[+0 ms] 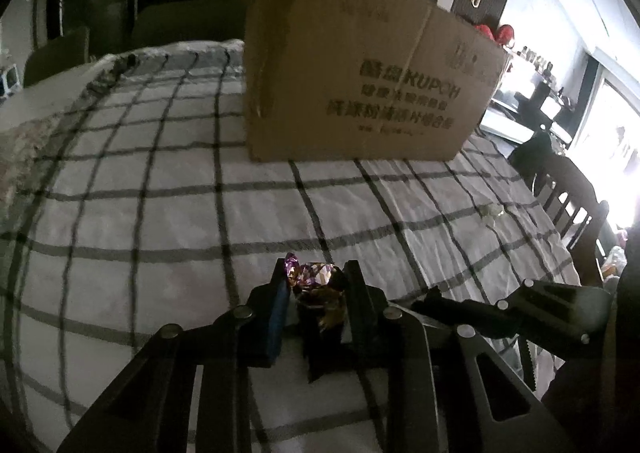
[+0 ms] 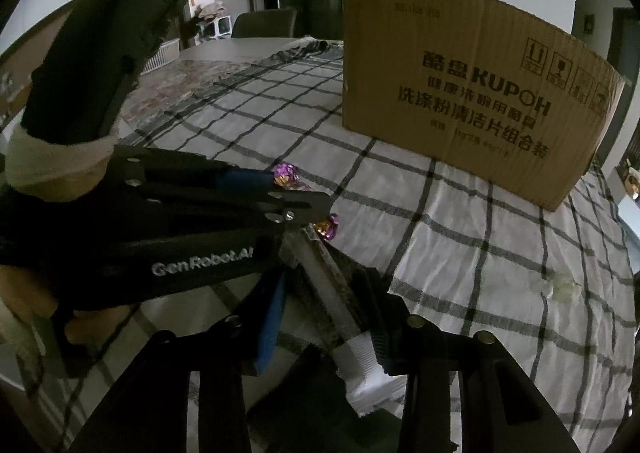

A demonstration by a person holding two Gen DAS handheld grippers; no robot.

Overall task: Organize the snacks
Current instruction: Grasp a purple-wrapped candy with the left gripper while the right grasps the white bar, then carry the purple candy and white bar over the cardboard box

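The foil-wrapped candy point(image 1: 316, 281) is sitting between the fingers of the left gripper point(image 1: 316, 285), whose jaws are pressing in on its purple-and-gold wrapper from both sides, so the pick-up step of tidying the snacks is in hand. From the right wrist view the same candy point(image 2: 286, 175) is showing at the tip of the left gripper point(image 2: 298, 193), just above the checked cloth point(image 2: 460, 253) that is covering the bench, near its front edge.

The right gripper point(image 2: 320, 293) is clamping a long pale packet point(image 2: 336, 301) that is running between its pads toward the camera; I cannot tell what the packet contains.

The cardboard box point(image 1: 360, 77) is standing upright toward the far edge of the bench, well apart from both grippers, and it is looking like the likely place for the snacks, though its opening is not showing from here. A small clear-wrapped piece point(image 2: 562, 285) is lying on the cloth toward the right edge, not yet collected.

The next move is probably calling for lifting the candy clear of the cloth with the jaws kept firm, since crinkled foil can slip, then carrying it over the box's rim before letting go.
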